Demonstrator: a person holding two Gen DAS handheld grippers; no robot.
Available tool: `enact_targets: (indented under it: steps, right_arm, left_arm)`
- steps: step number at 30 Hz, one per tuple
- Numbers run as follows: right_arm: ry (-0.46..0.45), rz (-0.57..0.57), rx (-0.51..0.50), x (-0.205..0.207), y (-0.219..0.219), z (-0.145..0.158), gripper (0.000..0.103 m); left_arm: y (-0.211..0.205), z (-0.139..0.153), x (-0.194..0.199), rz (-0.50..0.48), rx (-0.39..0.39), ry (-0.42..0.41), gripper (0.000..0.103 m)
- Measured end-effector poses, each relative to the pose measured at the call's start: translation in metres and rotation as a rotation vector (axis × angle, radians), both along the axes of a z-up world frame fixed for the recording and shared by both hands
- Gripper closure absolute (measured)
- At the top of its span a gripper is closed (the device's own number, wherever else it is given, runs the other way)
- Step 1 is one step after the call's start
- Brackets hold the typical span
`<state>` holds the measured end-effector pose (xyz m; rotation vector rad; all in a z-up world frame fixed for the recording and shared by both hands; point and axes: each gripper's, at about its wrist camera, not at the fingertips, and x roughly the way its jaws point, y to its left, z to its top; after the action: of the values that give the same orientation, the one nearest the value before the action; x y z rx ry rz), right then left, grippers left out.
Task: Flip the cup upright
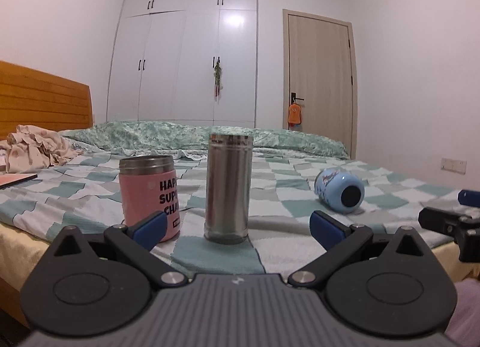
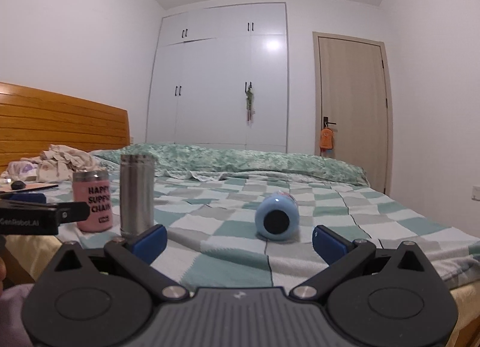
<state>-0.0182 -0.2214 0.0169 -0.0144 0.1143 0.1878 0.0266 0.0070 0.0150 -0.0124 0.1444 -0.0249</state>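
A light blue cup (image 2: 277, 216) lies on its side on the checked bedspread, its dark round end facing me; it also shows in the left wrist view (image 1: 339, 192) at the right. A steel cup (image 1: 228, 187) and a pink cup (image 1: 149, 197) with black lettering stand upright; both show in the right wrist view, steel (image 2: 137, 194) and pink (image 2: 93, 200). My left gripper (image 1: 238, 227) is open, in front of the steel cup. My right gripper (image 2: 240, 240) is open and empty, just short of the blue cup.
The bed (image 1: 300, 242) has a checked blanket, a green quilt (image 1: 192, 134) behind and crumpled clothes (image 1: 36, 149) at the left by the wooden headboard (image 1: 39, 101). A white wardrobe (image 1: 186, 56) and a door (image 1: 319, 74) stand beyond.
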Motion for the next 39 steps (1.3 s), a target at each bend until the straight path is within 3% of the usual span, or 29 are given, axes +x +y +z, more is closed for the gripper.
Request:
enact_targets:
  steps: [39]
  right_arm:
    - [-0.03,-0.029,-0.018,0.0,0.007,-0.011,0.0]
  left_arm:
    - [-0.005,-0.015,-0.01,0.007,0.039,-0.056,0.0]
